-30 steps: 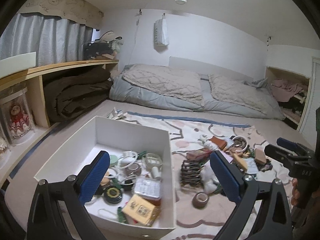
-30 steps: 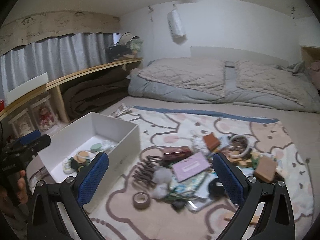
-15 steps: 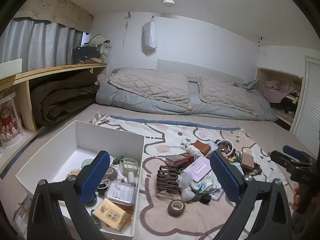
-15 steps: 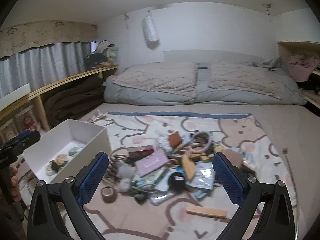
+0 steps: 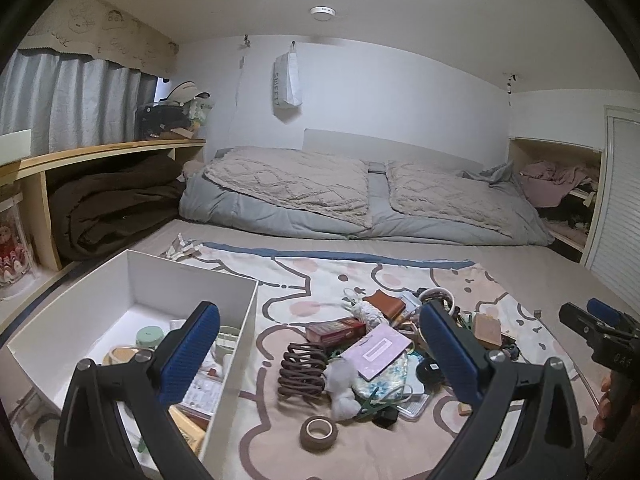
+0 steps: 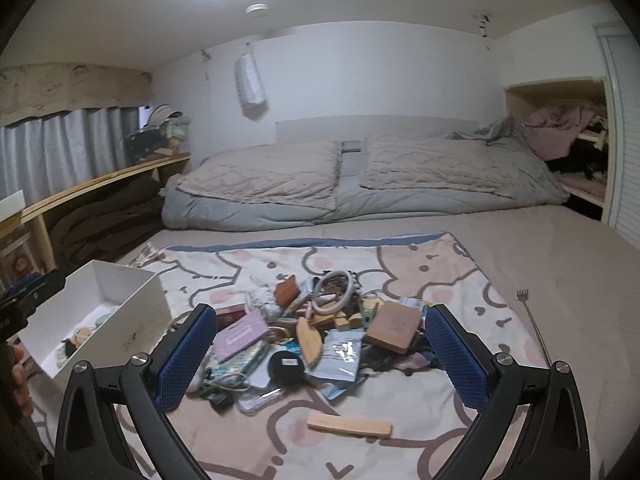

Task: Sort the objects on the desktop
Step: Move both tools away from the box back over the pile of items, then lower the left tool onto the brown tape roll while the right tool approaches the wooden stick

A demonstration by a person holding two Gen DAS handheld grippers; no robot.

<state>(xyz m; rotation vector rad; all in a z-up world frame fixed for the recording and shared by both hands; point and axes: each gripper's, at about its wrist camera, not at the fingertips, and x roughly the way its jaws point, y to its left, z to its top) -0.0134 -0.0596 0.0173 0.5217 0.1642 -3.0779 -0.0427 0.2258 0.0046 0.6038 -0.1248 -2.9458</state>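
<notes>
A heap of small objects lies on a patterned blanket (image 5: 320,276): a brown coil hair clip (image 5: 302,370), a lilac card (image 5: 376,350), a red box (image 5: 336,330), a tape roll (image 5: 319,433), a brown wallet (image 6: 394,326), a black round case (image 6: 285,365), a wooden stick (image 6: 349,426). A white box (image 5: 224,280) at left holds several small items. My left gripper (image 5: 320,356) is open and empty above the heap's left side. My right gripper (image 6: 320,356) is open and empty above the heap.
Grey bedding (image 5: 360,200) lies at the back. A wooden shelf (image 5: 100,152) with a dark blanket runs along the left wall. A back scratcher (image 6: 534,316) lies on the right of the mattress. A cupboard (image 5: 616,200) stands at right.
Both grippers have swung to the right, away from the white box and toward the heap. The box has slid to the left in both views. Both stayed open.
</notes>
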